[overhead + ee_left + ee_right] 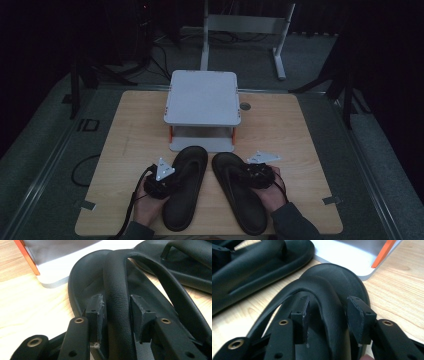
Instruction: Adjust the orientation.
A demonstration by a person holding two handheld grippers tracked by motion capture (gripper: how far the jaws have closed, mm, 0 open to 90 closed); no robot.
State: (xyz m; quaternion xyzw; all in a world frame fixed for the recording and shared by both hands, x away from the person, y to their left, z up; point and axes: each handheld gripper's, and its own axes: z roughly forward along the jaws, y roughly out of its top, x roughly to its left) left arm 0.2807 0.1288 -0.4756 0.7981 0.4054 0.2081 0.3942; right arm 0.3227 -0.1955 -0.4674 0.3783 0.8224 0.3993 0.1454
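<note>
Two black flip-flop sandals lie side by side on the wooden table (135, 130), toes pointing away from me. My left gripper (170, 181) (117, 312) is shut on the strap (116, 290) of the left sandal (186, 200) (83, 282), with both pads pressed against it. My right gripper (245, 175) (329, 312) is open and straddles the strap (329, 302) of the right sandal (246, 210) (332, 275); its right pad (359, 312) sits at the strap and a narrow gap shows at its left pad (302, 312). Both soles rest on the table.
A white two-level stand (202, 95) (62, 262) (347, 255) with orange posts (26, 256) (384, 252) stands just beyond the sandals' toes. Bare wood lies to the left and right of the pair. Cables and a grey frame stand on the floor behind the table.
</note>
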